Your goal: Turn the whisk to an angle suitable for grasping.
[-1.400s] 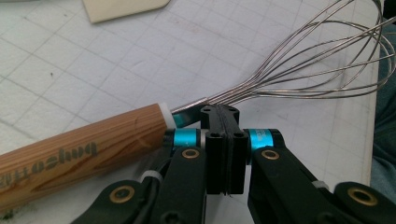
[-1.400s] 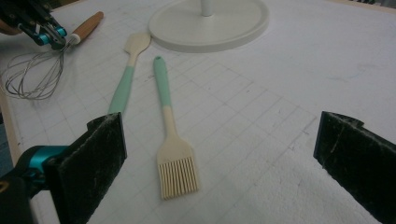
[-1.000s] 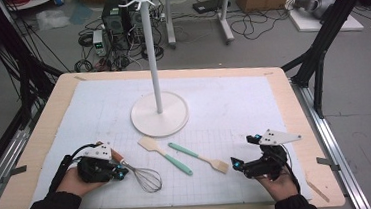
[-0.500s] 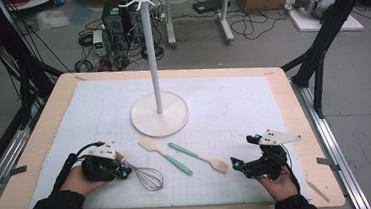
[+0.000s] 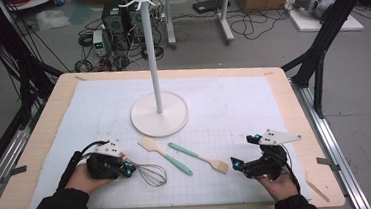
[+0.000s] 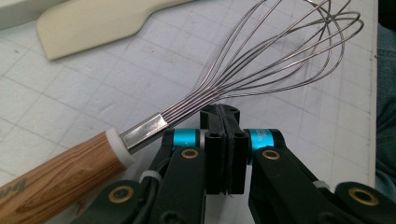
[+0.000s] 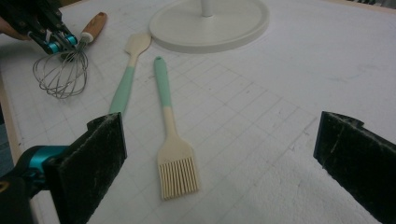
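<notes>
The dark print on the whisk handle (image 6: 51,179) is unreadable.

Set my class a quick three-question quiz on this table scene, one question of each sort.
1. True or false: the right claw is open with nothing between its jaws.
2. Which utensil lies closest to the left claw? A) whisk B) spatula C) brush
3. How many utensils on the mat have green handles?

Key: 1 true. 2 A; the claw is shut beside the wires, not on them. 3 two, the spatula and the brush.
</notes>
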